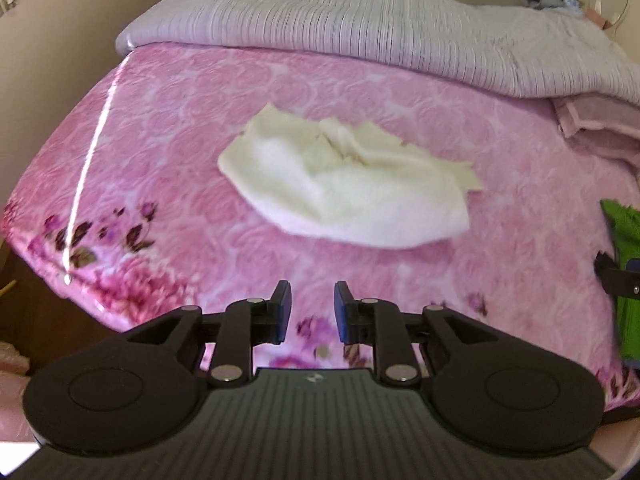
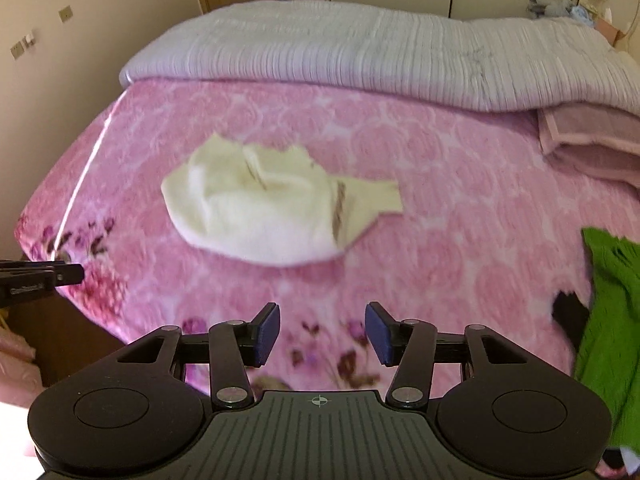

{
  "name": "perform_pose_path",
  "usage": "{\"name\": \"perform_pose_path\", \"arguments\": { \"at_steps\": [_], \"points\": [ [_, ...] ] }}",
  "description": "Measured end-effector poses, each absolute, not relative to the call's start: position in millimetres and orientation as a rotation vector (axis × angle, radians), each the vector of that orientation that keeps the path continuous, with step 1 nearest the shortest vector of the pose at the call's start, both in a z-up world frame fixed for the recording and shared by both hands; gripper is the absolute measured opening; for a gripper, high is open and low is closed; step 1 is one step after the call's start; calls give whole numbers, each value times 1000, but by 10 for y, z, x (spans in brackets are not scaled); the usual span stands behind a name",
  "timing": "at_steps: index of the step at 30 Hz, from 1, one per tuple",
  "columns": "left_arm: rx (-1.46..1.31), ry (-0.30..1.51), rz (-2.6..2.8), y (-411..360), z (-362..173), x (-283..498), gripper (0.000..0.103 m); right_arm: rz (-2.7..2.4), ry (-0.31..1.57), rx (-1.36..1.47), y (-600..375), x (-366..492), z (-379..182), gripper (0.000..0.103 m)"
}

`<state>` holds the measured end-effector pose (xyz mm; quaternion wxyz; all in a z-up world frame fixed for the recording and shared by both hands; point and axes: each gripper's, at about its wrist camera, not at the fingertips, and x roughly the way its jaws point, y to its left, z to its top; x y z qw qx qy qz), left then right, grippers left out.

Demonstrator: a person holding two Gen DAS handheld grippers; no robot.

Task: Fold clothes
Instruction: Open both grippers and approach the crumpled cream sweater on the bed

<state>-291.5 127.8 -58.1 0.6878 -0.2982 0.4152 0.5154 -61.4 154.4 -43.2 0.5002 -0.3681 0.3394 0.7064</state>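
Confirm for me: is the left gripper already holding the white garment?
No, the left gripper is open and empty, short of the white garment.

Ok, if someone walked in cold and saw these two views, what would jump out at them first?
Probably the crumpled cream garment lying alone in the middle of the pink floral blanket that covers the bed. Next, the bright green clothing at the bed's right edge, and the ribbed grey quilt bunched along the far side. Both hand-held grippers, left and right, are open and empty.

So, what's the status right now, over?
Left gripper and right gripper open, empty. White garment crumpled on pink bed, untouched. Nothing blocking.
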Motion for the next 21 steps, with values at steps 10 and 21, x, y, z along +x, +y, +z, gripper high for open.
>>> {"name": "perform_pose_path", "arguments": {
  "at_steps": [10,21],
  "points": [
    [-661,915,1239,559,-477,-2967,25,1735,837,-900,1034,-448,-522,51],
    [-624,895,1267,388,-345,-3044,29,1764,820,-869,963,-412,-455,51]
  ]
}}
